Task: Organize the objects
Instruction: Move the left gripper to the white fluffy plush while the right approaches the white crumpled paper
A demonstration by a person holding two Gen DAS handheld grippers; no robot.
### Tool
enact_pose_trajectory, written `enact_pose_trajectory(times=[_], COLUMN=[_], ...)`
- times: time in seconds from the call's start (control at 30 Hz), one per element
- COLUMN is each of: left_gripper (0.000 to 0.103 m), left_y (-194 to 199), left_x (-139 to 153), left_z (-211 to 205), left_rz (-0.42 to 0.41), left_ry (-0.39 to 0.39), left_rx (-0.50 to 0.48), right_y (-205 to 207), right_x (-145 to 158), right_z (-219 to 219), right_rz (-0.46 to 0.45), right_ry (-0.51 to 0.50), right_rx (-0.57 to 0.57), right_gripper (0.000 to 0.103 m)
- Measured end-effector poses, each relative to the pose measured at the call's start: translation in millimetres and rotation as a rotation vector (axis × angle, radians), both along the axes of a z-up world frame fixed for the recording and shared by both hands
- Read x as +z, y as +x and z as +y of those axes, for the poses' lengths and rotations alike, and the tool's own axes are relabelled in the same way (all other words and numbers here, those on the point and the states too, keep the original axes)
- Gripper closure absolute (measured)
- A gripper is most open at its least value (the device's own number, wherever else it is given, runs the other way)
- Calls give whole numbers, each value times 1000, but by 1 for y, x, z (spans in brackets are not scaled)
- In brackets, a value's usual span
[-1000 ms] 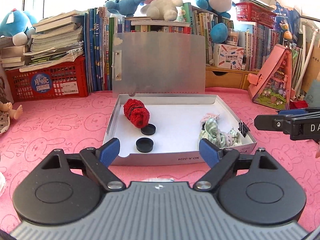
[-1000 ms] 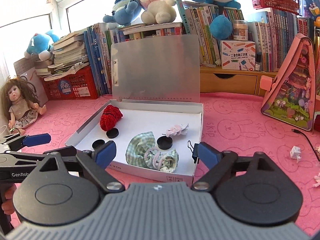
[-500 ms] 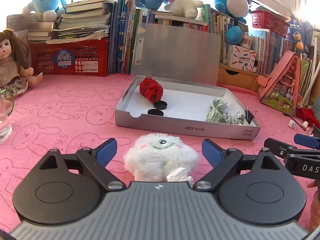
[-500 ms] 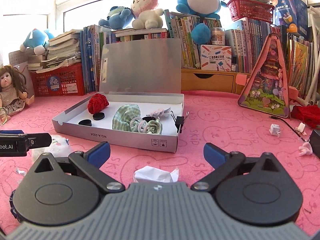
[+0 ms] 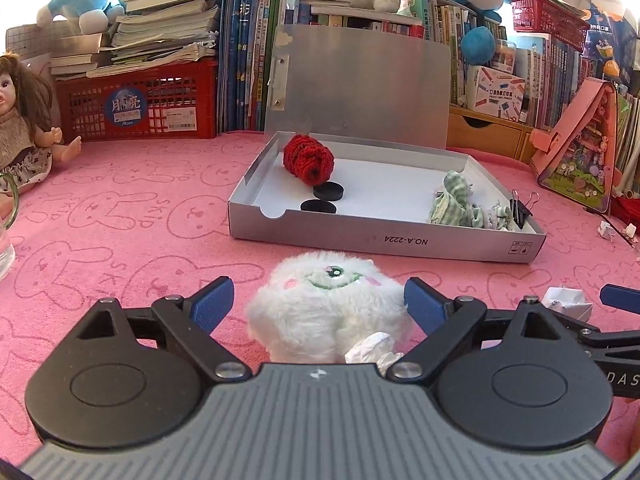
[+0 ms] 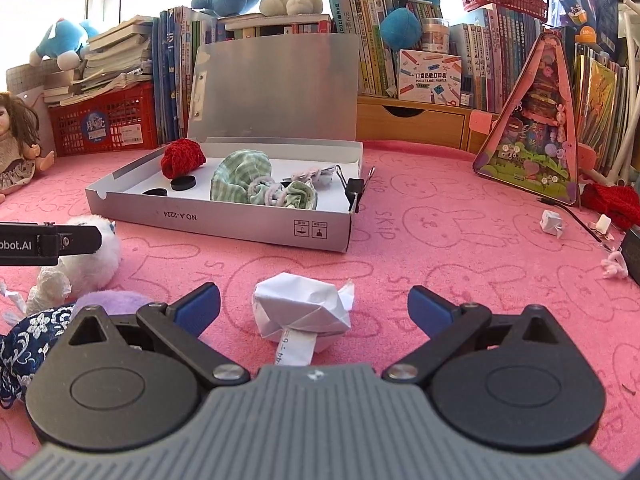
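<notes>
the open box (image 5: 384, 236) already holds a few small things, while both wide-open, empty tongs straddle a white plush (image 5: 326, 308) and folded paper (image 6: 304, 308) still on the mat.

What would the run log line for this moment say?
left gripper: open, around white plush toy | right gripper: open, around folded paper | silver box: lid up

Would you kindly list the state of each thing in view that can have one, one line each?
Silver box: lid up, open.
Left gripper: open, white plush toy between its fingers, not gripped.
Right gripper: open, folded paper between its fingers, not gripped.
Binder clip: clamped on the box's side wall.
Wooden drawer: shut.
</notes>
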State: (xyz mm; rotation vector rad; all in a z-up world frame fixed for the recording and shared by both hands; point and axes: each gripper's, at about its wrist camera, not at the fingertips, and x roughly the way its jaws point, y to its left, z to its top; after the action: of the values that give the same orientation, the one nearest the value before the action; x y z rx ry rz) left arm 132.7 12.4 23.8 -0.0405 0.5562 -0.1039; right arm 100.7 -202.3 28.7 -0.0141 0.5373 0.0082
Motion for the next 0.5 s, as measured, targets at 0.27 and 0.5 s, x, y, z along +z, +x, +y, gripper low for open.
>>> enact_pose_trajectory(times=[0.27, 0.5], left_gripper=[8, 6], left_y=[10, 15], left_x=[-7, -13], left_z=[-8, -12], left_rz=[13, 41], left_ry=[14, 34], left_rx=[-11, -40], right_y=[9, 13], right_x=[-4, -6], right_z=[0, -3], right_rz=[60, 89], right_ry=[1, 23], right_rx=[-7, -2], right_gripper=[0, 0])
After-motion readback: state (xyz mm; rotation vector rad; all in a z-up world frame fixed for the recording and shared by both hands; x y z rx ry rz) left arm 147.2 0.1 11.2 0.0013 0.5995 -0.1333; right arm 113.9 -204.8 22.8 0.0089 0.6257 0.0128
